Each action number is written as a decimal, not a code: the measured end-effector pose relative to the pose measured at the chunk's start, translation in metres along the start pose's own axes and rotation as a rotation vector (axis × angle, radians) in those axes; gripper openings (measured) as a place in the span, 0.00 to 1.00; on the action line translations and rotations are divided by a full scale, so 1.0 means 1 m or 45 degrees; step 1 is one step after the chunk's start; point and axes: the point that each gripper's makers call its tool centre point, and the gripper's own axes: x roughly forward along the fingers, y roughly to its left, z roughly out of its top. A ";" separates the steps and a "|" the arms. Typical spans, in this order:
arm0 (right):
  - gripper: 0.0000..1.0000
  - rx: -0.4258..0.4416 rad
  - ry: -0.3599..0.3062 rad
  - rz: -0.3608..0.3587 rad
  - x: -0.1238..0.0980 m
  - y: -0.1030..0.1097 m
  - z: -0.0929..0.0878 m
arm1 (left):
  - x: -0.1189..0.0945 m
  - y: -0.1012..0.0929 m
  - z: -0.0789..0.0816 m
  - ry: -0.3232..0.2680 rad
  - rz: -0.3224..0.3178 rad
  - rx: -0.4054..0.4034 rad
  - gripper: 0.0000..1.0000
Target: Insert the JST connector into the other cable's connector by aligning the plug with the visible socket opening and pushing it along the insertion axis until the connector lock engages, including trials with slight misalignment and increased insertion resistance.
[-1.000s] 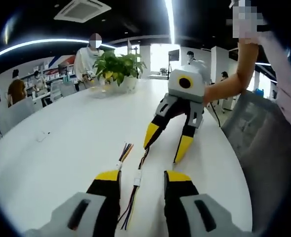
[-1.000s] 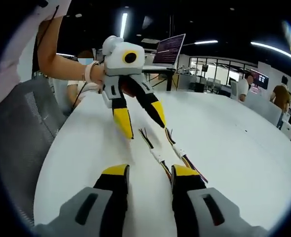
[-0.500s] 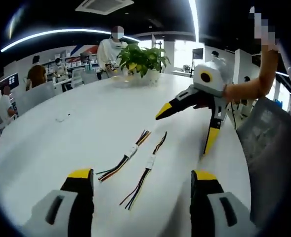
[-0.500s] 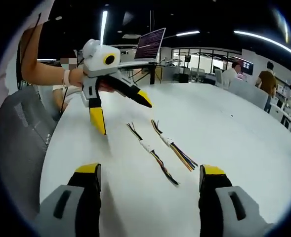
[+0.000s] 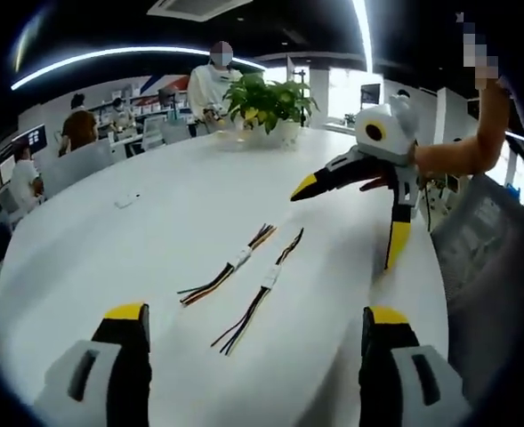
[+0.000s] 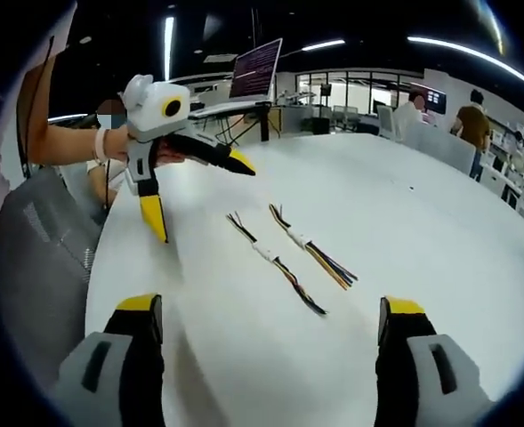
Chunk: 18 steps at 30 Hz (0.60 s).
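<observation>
While both grippers gape, two cables (image 5: 244, 285) lie unmated, unlabelled.

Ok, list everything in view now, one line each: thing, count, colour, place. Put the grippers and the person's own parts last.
Cables with connectors: two, multicoloured wires with white connectors, lying side by side and apart on the table; also in the right gripper view.
Table: one, white, under the cables.
Potted plant: one, green leaves, at the table's far end.
Laptop: one, screen lit, on a stand beyond the table.
Chair: one, grey mesh, beside the table.
People in the background: several, standing or seated beyond the table.
Left gripper: one, black, grey and yellow, open, above the table.
Right gripper: one, same colours, open, above the table.
Person's arm: bare, holding the right gripper.
</observation>
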 end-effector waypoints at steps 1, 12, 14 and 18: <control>1.00 0.003 0.005 -0.002 -0.002 0.002 0.001 | -0.002 0.000 0.000 -0.001 0.004 -0.003 0.99; 1.00 -0.003 0.072 -0.056 -0.020 0.000 0.002 | -0.021 -0.004 0.000 0.014 0.044 0.020 0.99; 1.00 0.014 0.066 -0.058 -0.024 0.002 0.006 | -0.023 -0.005 -0.003 0.018 0.054 -0.016 0.99; 1.00 0.012 0.077 -0.071 -0.030 0.006 0.004 | -0.028 -0.014 -0.002 0.037 0.067 0.050 0.99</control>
